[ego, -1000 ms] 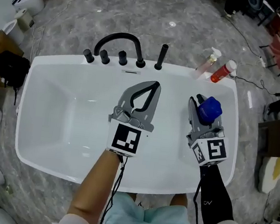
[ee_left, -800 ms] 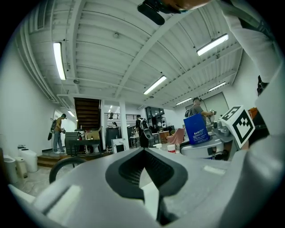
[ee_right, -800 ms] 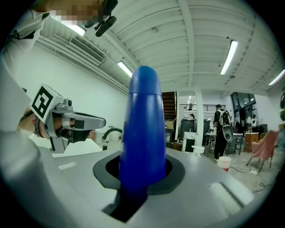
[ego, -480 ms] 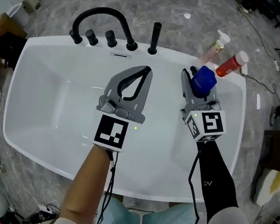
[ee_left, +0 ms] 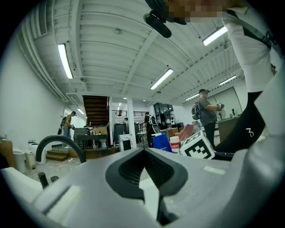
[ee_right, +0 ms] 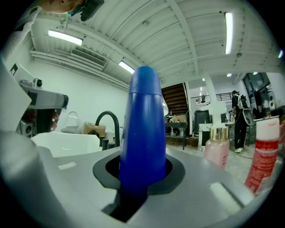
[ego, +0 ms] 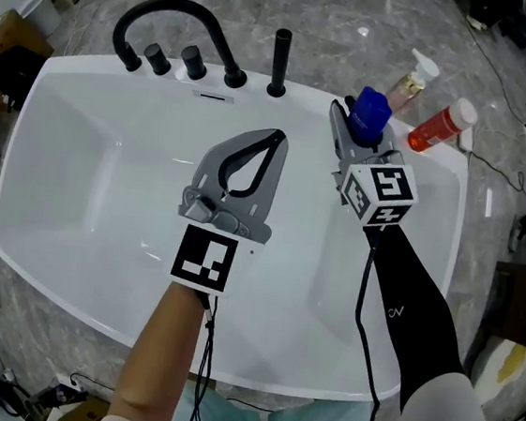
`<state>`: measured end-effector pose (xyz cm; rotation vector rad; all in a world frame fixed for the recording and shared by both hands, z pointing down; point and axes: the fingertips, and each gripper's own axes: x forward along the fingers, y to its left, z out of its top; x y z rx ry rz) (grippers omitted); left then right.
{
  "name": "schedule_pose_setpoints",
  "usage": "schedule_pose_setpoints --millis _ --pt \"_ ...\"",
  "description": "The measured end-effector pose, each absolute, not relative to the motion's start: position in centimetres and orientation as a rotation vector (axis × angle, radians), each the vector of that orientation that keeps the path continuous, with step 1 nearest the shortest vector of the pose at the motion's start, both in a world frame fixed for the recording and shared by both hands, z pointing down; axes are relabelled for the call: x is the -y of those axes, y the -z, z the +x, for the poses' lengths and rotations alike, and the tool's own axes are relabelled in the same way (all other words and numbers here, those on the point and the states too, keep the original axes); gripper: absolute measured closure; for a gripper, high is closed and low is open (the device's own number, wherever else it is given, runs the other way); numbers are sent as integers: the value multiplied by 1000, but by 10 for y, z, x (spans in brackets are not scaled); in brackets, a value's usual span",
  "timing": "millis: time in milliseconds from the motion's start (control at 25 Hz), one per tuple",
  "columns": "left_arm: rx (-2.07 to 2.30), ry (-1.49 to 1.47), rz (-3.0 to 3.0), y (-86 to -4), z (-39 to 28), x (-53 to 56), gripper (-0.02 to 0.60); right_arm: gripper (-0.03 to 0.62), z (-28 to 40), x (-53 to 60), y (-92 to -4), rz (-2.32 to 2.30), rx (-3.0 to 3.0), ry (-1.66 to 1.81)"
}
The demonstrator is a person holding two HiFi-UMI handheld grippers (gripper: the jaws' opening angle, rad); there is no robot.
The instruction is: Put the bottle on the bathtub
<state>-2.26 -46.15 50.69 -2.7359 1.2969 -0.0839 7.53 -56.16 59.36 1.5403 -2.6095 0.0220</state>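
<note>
My right gripper point(ego: 348, 113) is shut on a blue bottle point(ego: 369, 114), holding it upright over the back right corner of the white bathtub point(ego: 77, 99), close to its rim. In the right gripper view the blue bottle point(ee_right: 143, 129) stands between the jaws of the right gripper point(ee_right: 141, 176) and fills the middle. My left gripper point(ego: 273, 140) hangs over the middle of the tub, shut with nothing in it. In the left gripper view, the left gripper point(ee_left: 144, 156) has its tips touching, and the blue bottle point(ee_left: 161, 142) shows beyond them.
A black faucet point(ego: 171, 25) with knobs and a black post point(ego: 279, 62) stand on the tub's back rim. A pink pump bottle point(ego: 412, 80) and a red bottle point(ego: 441, 126) stand at the back right corner, right of the blue one. Grey stone floor surrounds the tub.
My right gripper has carried the blue bottle away from me, toward the tub's back right rim and the two bottles there. The left gripper has stayed over the tub's middle.
</note>
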Motion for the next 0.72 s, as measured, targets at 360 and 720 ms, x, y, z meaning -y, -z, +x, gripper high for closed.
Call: schedule_pose_setpoints --millis 360,720 --pt "-1368 143 -2711 -543 -48 466 578 484 60 626 -633 1494 2592 -44" --pt "-1307 206 -2733 -561 -55 471 578 484 49 661 -650 1519 2599 -67"
